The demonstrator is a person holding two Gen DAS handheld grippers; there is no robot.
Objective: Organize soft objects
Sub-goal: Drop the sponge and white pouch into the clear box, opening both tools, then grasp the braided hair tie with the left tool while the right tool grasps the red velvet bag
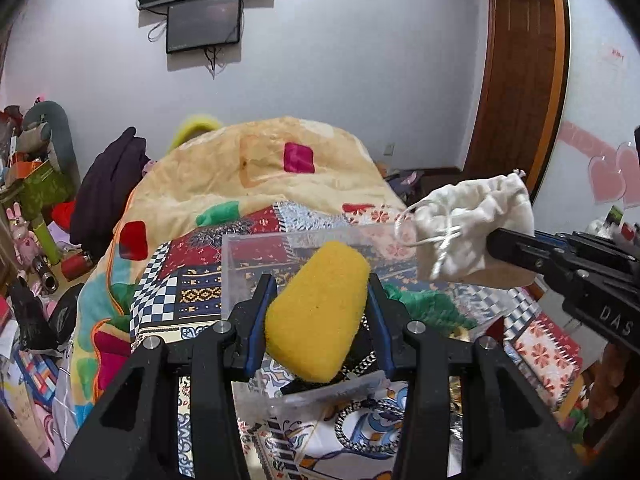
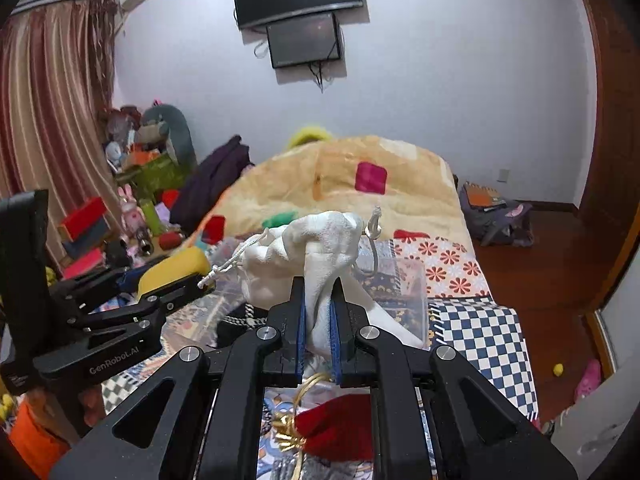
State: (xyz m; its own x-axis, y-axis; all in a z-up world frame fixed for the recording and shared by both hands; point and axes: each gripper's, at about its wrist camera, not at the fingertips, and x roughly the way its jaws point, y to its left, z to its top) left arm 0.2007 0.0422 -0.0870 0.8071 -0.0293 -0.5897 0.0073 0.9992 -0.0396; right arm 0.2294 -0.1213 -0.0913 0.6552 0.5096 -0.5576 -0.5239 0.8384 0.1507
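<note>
My left gripper (image 1: 318, 292) is shut on a yellow sponge (image 1: 320, 312) and holds it over a clear plastic box (image 1: 256, 252) on the bed. My right gripper (image 2: 319, 296) is shut on a white drawstring pouch (image 2: 320, 248) and holds it above the same box (image 2: 404, 280). In the left wrist view the pouch (image 1: 476, 224) hangs at the right, over the box's right end. The sponge also shows in the right wrist view (image 2: 176, 266), at the left. A red pouch with gold cord (image 2: 340, 432) lies on the bed below my right gripper.
The bed carries a patterned sheet (image 2: 480, 340) and a bunched yellow quilt (image 1: 260, 176). A green cloth (image 1: 432, 308) lies by the box. Toys and boxes (image 2: 140, 184) crowd the left side. A backpack (image 2: 496, 216) sits on the wooden floor at the right.
</note>
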